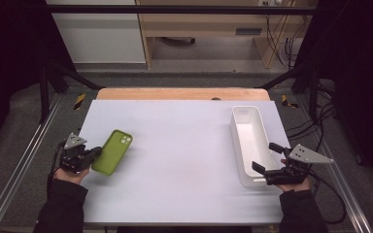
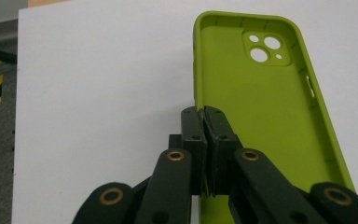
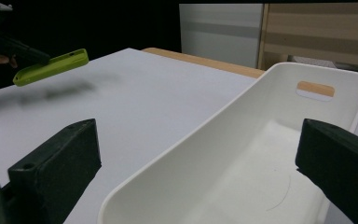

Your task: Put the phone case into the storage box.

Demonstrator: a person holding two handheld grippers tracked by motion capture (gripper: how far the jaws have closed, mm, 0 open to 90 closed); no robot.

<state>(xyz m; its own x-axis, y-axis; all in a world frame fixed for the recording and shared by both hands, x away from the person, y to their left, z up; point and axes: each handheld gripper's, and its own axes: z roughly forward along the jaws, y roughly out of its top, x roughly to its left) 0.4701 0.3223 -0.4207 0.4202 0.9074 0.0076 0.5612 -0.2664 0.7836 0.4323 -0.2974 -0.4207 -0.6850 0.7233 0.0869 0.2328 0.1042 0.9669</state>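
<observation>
A lime-green phone case (image 1: 112, 152) is at the left of the white table, open side up, with its camera cut-outs at the far end. My left gripper (image 1: 94, 153) is shut on the case's near left rim; in the left gripper view the jaws (image 2: 204, 112) pinch that wall of the case (image 2: 261, 107). In the right gripper view the case (image 3: 51, 66) hangs tilted just above the table. My right gripper (image 1: 266, 156) stands open at the near end of a white bin (image 1: 238, 141), its jaws (image 3: 193, 158) spread either side of the bin's rim (image 3: 177, 149) and touching nothing.
The bin is long and narrow, has nothing in it, and has a handle slot (image 3: 315, 88) in its far wall. The white tabletop (image 1: 184, 160) stretches between the two hands. A wooden edge (image 1: 182, 93) runs along the back, with metal frame rails (image 1: 14, 165) at the sides.
</observation>
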